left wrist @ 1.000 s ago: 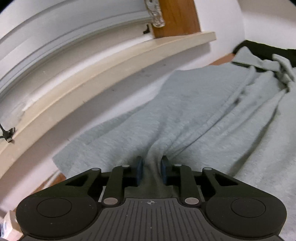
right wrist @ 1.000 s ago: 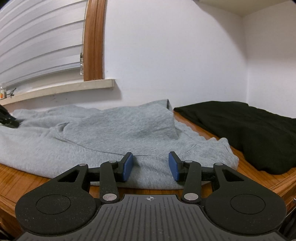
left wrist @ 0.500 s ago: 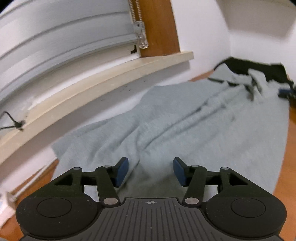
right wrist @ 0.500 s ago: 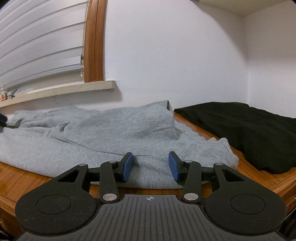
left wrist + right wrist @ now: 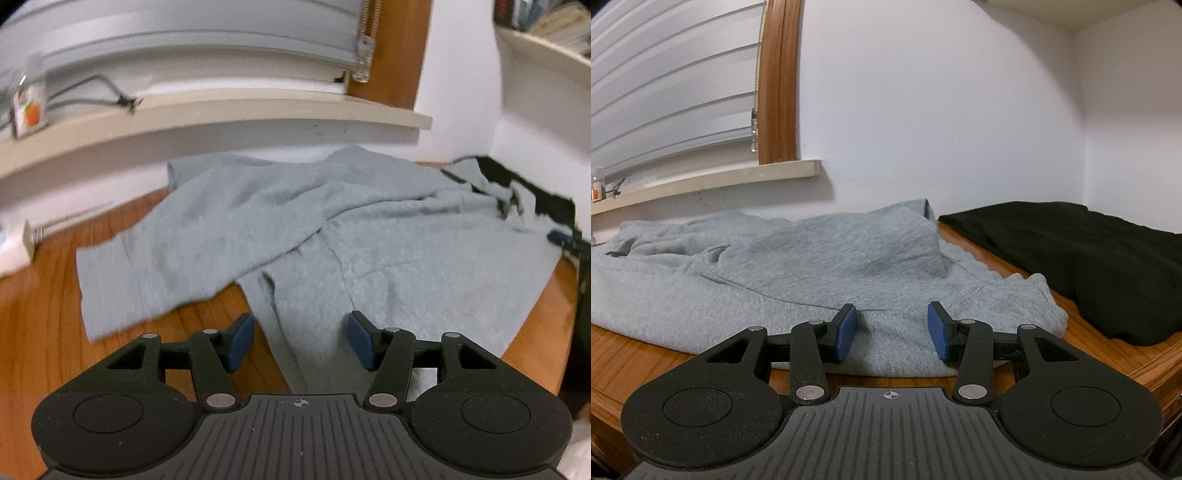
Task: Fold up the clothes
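A light grey garment (image 5: 332,229) lies spread and rumpled on the wooden table (image 5: 44,302), reaching back to the wall under the window sill. My left gripper (image 5: 301,341) hovers open above its near hem, nothing between the blue pads. In the right wrist view the same grey garment (image 5: 798,269) is bunched in folds, and my right gripper (image 5: 892,330) stands open at its near edge, the cloth lying just beyond the pads. The right gripper's blue fingertip (image 5: 557,234) shows at the far right of the left wrist view.
A black garment (image 5: 1089,254) lies to the right on the table (image 5: 624,343), also seen as a black garment (image 5: 532,188) behind the grey one. A window sill (image 5: 221,110) with a small jar (image 5: 29,107) and cable runs along the wall. A white object (image 5: 14,247) sits at left.
My left gripper has let go of the grey cloth, opened wide, and pulled back and up, so more table shows. The right gripper has stayed open and still.
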`<state>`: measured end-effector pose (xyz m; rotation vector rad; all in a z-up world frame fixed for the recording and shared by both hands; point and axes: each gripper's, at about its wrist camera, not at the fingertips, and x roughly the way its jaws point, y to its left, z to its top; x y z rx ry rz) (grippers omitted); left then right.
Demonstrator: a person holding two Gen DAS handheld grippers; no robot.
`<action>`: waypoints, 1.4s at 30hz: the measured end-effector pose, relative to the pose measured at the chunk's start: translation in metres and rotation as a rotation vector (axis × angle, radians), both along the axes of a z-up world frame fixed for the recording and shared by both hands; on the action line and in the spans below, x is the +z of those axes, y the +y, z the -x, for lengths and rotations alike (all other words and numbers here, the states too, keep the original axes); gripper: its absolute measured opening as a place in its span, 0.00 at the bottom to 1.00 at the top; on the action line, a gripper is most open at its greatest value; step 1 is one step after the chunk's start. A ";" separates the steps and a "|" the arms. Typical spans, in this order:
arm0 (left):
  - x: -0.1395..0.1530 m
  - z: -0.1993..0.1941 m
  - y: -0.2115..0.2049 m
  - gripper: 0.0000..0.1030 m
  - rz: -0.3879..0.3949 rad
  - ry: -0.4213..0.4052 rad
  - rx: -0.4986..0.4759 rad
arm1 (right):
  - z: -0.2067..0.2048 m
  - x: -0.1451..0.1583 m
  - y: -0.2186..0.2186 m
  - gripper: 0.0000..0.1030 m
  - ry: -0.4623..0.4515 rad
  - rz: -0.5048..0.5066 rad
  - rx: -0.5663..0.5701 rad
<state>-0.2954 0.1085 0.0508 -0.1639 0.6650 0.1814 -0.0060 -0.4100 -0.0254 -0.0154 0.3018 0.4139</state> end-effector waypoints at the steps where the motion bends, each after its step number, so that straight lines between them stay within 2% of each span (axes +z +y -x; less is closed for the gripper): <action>1: -0.002 0.003 0.002 0.53 0.019 -0.008 0.007 | 0.000 0.000 0.000 0.42 0.001 0.000 0.000; 2: -0.001 0.006 0.002 0.40 0.018 -0.008 0.003 | 0.000 0.000 0.000 0.42 0.001 -0.001 -0.001; 3: -0.001 0.007 0.001 0.33 0.029 -0.006 -0.004 | 0.000 0.001 0.000 0.42 0.003 0.001 0.000; 5: 0.001 0.012 -0.002 0.28 0.024 0.001 -0.007 | 0.000 0.002 0.000 0.42 0.007 0.006 0.004; 15: 0.012 0.038 -0.025 0.27 -0.085 0.046 0.006 | -0.003 0.002 -0.003 0.42 0.006 0.003 0.023; 18: 0.021 0.035 -0.022 0.27 -0.108 0.010 0.018 | -0.003 0.001 -0.002 0.42 0.004 0.004 0.019; 23: 0.031 -0.001 -0.033 0.43 -0.083 -0.070 -0.043 | -0.002 0.000 -0.003 0.42 0.000 0.002 0.021; 27: 0.033 -0.056 -0.061 0.43 -0.026 -0.109 -0.142 | -0.002 -0.001 -0.003 0.42 -0.003 0.002 0.025; 30: 0.031 -0.102 -0.084 0.57 -0.037 -0.125 -0.224 | -0.003 -0.001 -0.003 0.42 -0.003 0.002 0.030; 32: 0.024 -0.127 -0.094 0.60 -0.008 -0.135 -0.276 | -0.003 -0.001 -0.004 0.42 -0.003 0.001 0.032; 37: -0.003 -0.154 -0.100 0.60 -0.008 -0.063 -0.281 | -0.005 0.001 -0.006 0.42 0.010 0.005 0.049; 42: -0.019 -0.150 -0.089 0.63 0.043 -0.038 -0.253 | -0.009 0.024 -0.003 0.39 0.027 0.047 0.057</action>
